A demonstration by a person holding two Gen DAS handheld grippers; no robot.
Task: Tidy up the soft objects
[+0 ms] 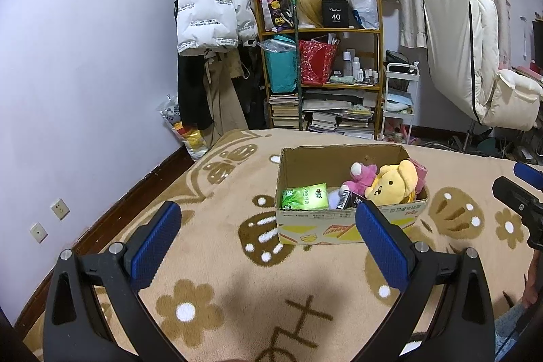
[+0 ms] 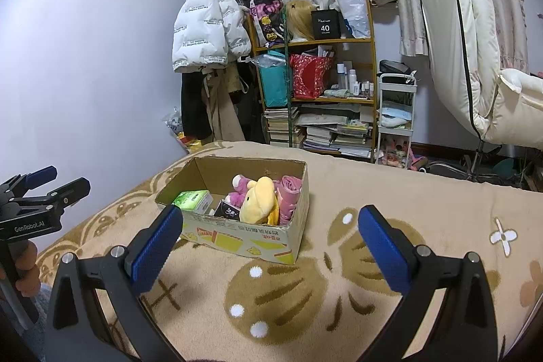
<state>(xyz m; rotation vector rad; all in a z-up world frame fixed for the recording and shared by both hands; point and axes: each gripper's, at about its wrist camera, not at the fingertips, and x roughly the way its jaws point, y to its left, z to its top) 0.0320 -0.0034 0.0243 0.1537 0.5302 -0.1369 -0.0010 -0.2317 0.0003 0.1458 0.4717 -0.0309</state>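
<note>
Blue-padded fingers of the left gripper [image 1: 268, 216] stood wide apart with nothing between them, hovering above the patterned beige blanket [image 1: 217, 263] short of the cardboard box [image 1: 342, 226]. On the other side, the right gripper [image 2: 271, 223] was likewise spread and empty, and the box [image 2: 237, 236] sat just ahead of its left finger.

All the soft things in view already lay inside the box: a yellow plush toy [image 1: 395, 182] leaning at the right end, a pink plush toy [image 1: 361, 177] behind it, a rolled pink cloth [image 2: 288, 195] against the right wall, a green tissue pack [image 1: 304, 196] at the left end, and a small black packet [image 2: 229, 210] between the tissues and the yellow toy. No loose item showed on the blanket near the box, so the sorting looked finished or nearly so, with perhaps only a last check or withdrawal left.

Readable writing was sparse. "GenRobot.AI" appeared on the left gripper's body in the right wrist view. A black box [image 2: 325, 24] on the wooden shelf [image 2: 339, 40] carried "40". The white puffer jacket [image 1: 210, 12] bore repeated printed lines too small to read, and the red print on the cardboard and the tissue label could not be made out.
</note>
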